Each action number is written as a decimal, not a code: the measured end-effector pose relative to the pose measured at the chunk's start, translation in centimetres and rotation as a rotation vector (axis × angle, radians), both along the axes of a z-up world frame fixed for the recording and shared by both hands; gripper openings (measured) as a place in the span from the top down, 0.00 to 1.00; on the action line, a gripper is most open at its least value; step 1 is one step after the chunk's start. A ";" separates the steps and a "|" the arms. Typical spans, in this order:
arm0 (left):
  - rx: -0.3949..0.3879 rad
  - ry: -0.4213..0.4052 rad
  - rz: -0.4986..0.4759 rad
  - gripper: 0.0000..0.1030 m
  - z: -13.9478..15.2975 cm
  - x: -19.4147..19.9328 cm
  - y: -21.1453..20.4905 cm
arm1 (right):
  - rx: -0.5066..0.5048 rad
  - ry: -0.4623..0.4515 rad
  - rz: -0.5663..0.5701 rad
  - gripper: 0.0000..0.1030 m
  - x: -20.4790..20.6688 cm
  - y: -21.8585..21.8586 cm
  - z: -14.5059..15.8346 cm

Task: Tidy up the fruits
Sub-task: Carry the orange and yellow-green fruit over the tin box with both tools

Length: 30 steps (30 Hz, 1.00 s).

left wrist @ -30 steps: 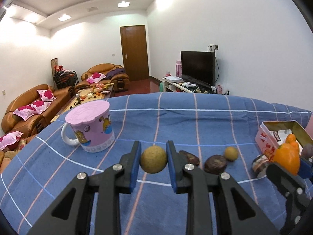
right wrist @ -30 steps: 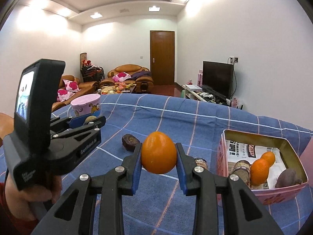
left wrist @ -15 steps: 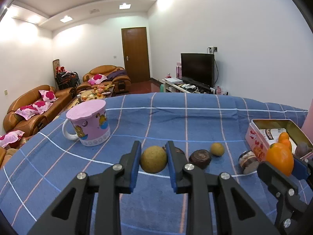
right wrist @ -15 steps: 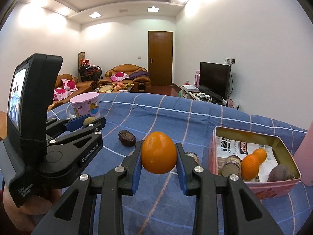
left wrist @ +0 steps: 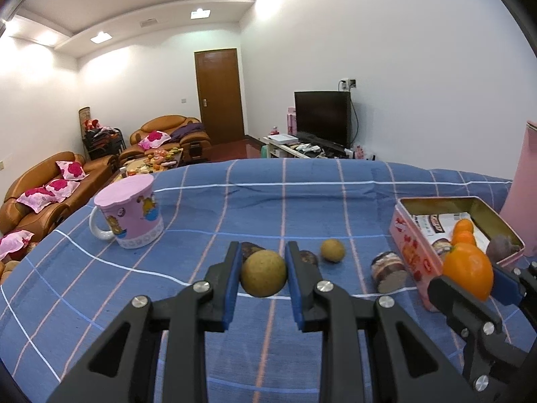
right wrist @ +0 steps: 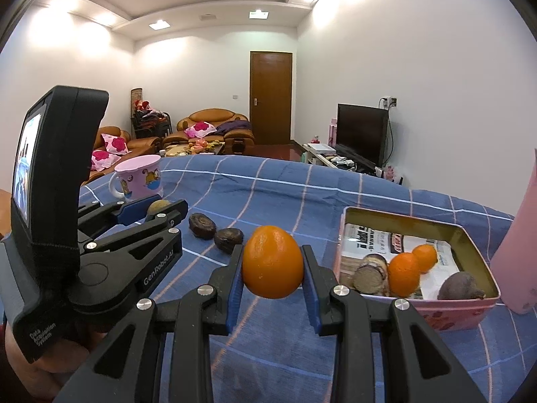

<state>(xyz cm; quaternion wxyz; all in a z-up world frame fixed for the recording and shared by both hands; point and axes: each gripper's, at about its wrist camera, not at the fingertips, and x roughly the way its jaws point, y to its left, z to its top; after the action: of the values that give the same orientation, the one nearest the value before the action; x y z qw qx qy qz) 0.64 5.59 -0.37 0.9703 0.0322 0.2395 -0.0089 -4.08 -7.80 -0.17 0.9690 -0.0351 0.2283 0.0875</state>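
Observation:
My left gripper [left wrist: 263,270] is shut on a round tan fruit [left wrist: 263,273], held above the blue checked cloth. My right gripper [right wrist: 272,262] is shut on an orange [right wrist: 272,262]; from the left wrist view that orange [left wrist: 468,271] hangs just in front of the pink tin [left wrist: 411,252]. The tin [right wrist: 470,312] lies to the right of the orange and holds two small oranges [right wrist: 404,273], a dark fruit [right wrist: 459,285] and a brown round piece [right wrist: 369,273]. Loose on the cloth are a small tan fruit [left wrist: 332,250], two dark fruits [right wrist: 202,225] [right wrist: 229,239] and a brown piece [left wrist: 389,270].
A pink lidded mug [left wrist: 131,215] stands at the left of the cloth. A tall pink container [left wrist: 523,194] rises right behind the tin. The left gripper's body and a hand [right wrist: 50,362] fill the left of the right wrist view. Beyond the table are sofas, a door and a television.
Both grippers have shifted right across the cloth with their fruits still held. The tin now sits closer to the orange, and the mug has slid further left in view.

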 end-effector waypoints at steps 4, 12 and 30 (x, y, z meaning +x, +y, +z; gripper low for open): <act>-0.005 0.006 -0.016 0.73 0.0 -0.1 -1.1 | -0.003 0.000 -0.013 0.67 -0.1 -0.5 -0.1; -0.003 0.008 -0.052 0.73 0.0 -0.3 -3.5 | -0.005 0.000 -0.053 0.67 0.0 -2.3 -0.1; 0.011 0.010 -0.131 0.73 -0.1 -0.2 -9.3 | -0.017 -0.007 -0.139 0.67 0.1 -7.4 0.1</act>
<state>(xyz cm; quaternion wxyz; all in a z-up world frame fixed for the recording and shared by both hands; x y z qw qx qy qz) 0.46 -3.67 -0.43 0.9663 0.0530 0.2417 -0.0714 -3.98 -15.24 -0.09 0.9732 -0.0276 0.2277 0.0180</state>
